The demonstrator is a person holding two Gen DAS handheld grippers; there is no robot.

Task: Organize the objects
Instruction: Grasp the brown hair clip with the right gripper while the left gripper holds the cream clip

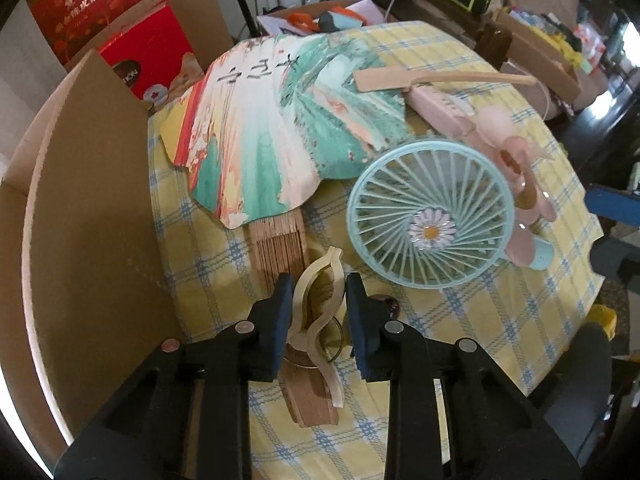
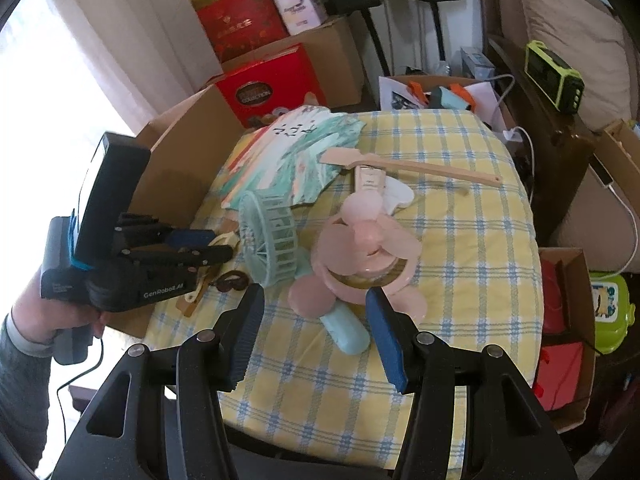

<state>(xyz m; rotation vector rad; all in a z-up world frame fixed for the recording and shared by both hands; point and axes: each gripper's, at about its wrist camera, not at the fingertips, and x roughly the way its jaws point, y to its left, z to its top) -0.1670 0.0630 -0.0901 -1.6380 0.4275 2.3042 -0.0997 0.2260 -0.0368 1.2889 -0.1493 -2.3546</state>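
Your left gripper (image 1: 314, 294) sits low centre in the left wrist view, jaws partly open, straddling a cream clip (image 1: 318, 312) that lies on the paper fan's wooden handle (image 1: 296, 280). One pad looks to touch the clip's left edge, the other stands off it; can't tell if it's gripped. A metal ring (image 1: 334, 340) lies under the clip, and a dark small thing (image 1: 390, 304) shows just right of the right pad, too hidden to name.

Paper fan (image 1: 280, 128) spreads open across the upper middle of the frame, painted green, white and orange, handle pointing down toward you. Teal fan (image 1: 430, 214) lies right of centre with a daisy at its hub, its guard edge overlapping the paper fan. Pink fan (image 1: 516, 168) lies just beside and partly behind it, on the right. A wooden stick (image 1: 440, 78) lies across the upper right, over the pink fan's handle. All on a yellow checked cloth (image 1: 500, 300). Cardboard box (image 1: 92, 200) fills the left side, red boxes (image 1: 148, 60) behind it.

Your right gripper (image 2: 316, 312), low centre in the right wrist view, is wide open and holds nothing; the teal fan's handle (image 2: 346, 330) lies between its pads, untouched. Your left hand (image 2: 52, 316) holds the other tool at mid left.
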